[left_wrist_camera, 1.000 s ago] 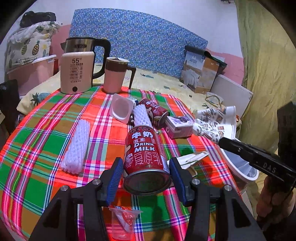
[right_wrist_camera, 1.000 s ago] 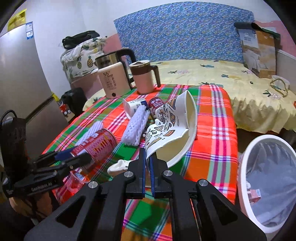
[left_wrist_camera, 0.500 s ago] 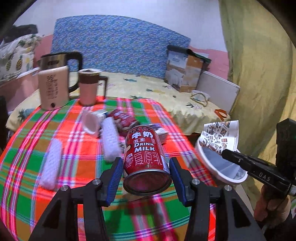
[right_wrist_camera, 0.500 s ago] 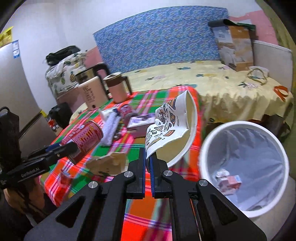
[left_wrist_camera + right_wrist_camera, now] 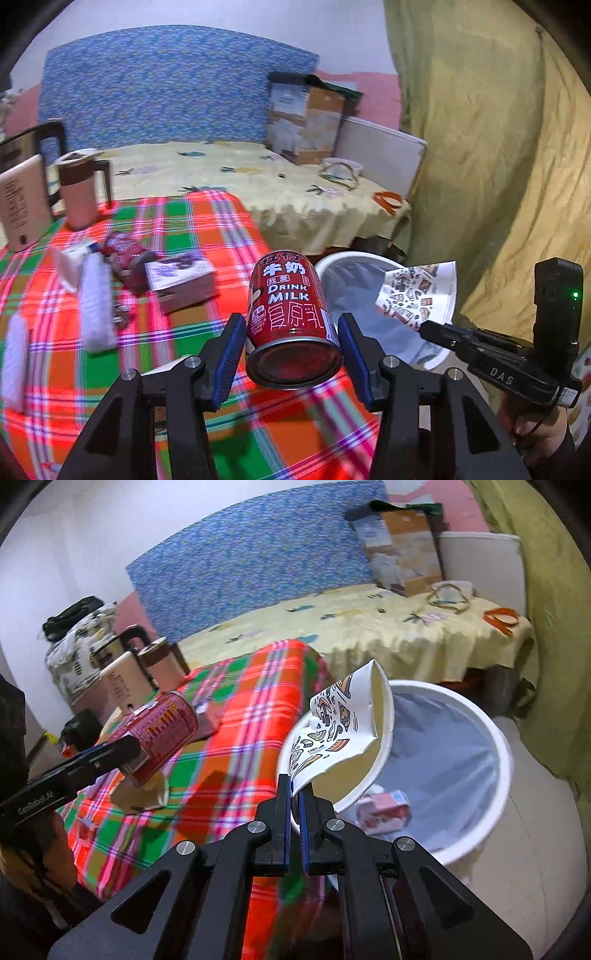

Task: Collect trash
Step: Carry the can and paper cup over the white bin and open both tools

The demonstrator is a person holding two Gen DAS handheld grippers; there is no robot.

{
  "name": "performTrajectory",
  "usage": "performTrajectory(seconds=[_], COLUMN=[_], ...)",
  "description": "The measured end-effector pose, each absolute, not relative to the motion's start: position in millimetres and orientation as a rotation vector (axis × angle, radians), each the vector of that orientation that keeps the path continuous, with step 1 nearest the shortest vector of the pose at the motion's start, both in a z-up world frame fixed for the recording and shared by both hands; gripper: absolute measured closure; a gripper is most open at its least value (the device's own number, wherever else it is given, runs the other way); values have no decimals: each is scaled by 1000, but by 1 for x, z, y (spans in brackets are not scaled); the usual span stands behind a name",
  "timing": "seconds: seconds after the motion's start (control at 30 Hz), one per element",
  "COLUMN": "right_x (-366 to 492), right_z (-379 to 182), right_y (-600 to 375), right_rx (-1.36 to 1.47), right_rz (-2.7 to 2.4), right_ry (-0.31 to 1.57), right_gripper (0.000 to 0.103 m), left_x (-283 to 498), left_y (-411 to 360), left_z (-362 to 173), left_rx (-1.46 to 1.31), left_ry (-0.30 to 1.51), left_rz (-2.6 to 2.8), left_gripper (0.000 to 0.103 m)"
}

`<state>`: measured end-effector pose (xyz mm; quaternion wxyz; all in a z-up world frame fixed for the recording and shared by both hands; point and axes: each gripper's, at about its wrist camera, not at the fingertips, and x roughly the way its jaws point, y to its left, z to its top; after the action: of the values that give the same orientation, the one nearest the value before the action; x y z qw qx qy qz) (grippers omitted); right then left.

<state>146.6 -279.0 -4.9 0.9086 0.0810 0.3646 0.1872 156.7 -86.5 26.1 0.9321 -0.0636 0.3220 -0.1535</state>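
A: Right wrist view — the right tongs (image 5: pixel 294 805) are clamped on the crumpled paper bowl (image 5: pixel 343 734), right above the bin (image 5: pixel 491 808), where a small carton (image 5: pixel 384 808) already lies.

B: And the left tongs (image 5: pixel 291 347)?

A: Clamped on the red milk can (image 5: pixel 291 314), just short of the bin. Farther from the bin, another can (image 5: pixel 125 254), a box (image 5: pixel 181 277) and foam sleeves (image 5: pixel 96 299) wait on the table (image 5: pixel 207 229).
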Motion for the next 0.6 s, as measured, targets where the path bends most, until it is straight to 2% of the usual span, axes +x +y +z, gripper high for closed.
performTrajectory(seconds=[0.6], right_x=[149], right_z=[-27], right_y=[-317], right_rx=[255], right_rz=[316], right_ry=[833], right_gripper=[97], left_x=[194], left_y=[-166], left_z=[-2], left_rx=[-63], left_ry=[720], left_rz=[-460], left_gripper=[51])
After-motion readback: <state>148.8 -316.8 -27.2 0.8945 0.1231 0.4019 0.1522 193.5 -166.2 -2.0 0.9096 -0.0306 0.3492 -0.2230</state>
